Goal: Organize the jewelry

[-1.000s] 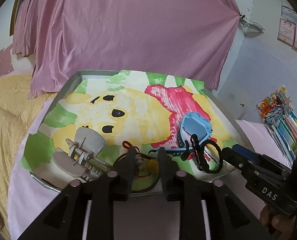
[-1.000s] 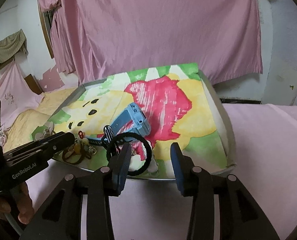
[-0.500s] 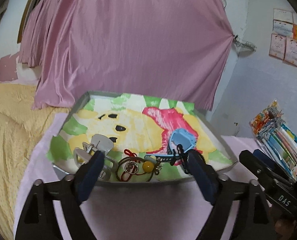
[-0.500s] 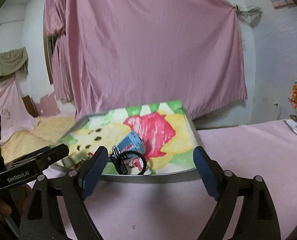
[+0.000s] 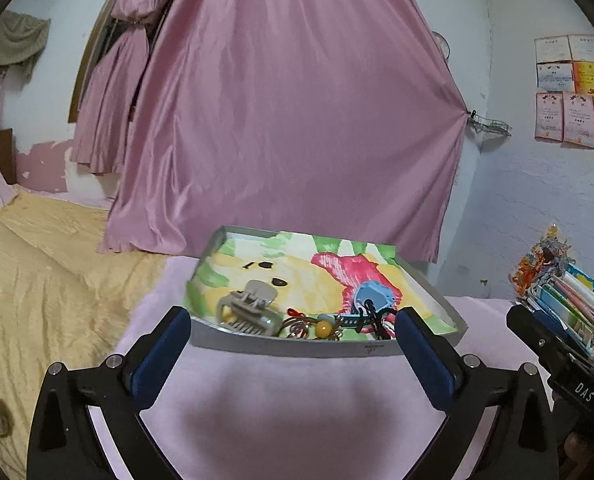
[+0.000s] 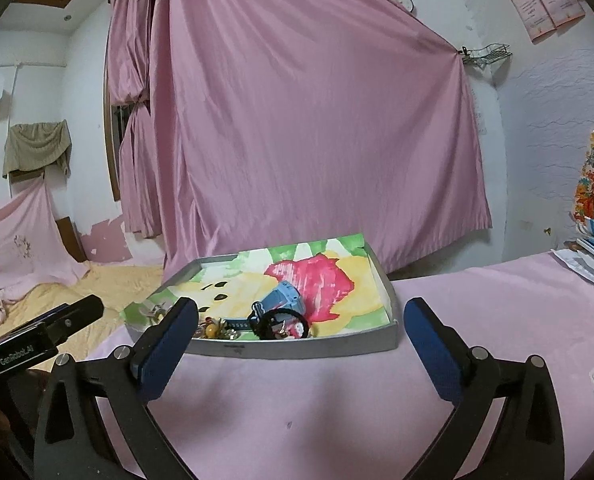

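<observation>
While the black hair tie [image 6: 283, 322] lies looped over the strap of the blue watch [image 6: 287, 300] at the tray's [image 6: 297, 350] near edge, low in the middle of the frame, lifting one would probably drag the other out. Both tongs have just been spreading: left gripper [image 5: 291, 344] and right gripper [image 6: 301, 338] gape wide, nothing between them, tilted slightly downward over the pink cloth [image 6: 317, 412], short of the tray
</observation>
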Demonstrator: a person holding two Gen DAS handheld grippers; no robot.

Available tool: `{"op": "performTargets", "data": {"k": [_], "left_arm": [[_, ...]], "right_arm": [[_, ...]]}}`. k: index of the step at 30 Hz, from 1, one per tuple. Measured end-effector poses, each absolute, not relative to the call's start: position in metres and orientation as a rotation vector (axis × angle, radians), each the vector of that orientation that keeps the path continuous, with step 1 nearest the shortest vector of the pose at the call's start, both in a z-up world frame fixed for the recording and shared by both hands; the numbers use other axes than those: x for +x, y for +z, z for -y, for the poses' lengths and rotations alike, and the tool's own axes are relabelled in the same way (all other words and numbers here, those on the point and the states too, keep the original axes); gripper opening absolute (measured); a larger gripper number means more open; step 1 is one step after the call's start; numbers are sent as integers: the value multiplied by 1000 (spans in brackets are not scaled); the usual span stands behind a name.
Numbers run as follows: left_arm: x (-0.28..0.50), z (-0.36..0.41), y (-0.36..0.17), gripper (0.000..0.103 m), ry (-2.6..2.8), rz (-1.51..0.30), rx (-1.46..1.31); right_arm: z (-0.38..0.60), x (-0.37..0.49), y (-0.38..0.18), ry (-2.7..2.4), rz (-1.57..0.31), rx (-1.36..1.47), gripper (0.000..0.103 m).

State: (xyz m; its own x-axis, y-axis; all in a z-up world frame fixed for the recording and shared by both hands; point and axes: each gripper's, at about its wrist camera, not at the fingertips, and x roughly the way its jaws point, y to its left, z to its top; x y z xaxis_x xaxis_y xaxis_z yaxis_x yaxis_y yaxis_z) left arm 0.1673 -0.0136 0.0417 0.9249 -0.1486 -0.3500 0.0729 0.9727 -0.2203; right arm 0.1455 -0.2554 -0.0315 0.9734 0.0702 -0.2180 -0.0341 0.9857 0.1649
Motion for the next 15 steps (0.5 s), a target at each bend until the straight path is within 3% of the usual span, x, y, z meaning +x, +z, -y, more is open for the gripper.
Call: {"op": "performTargets", "data": {"k": [15], "left_arm": [[97,-5,54,102,-85,-303,-190]], "right_arm": [[237,78,-25,78,-166,139,101]]}}
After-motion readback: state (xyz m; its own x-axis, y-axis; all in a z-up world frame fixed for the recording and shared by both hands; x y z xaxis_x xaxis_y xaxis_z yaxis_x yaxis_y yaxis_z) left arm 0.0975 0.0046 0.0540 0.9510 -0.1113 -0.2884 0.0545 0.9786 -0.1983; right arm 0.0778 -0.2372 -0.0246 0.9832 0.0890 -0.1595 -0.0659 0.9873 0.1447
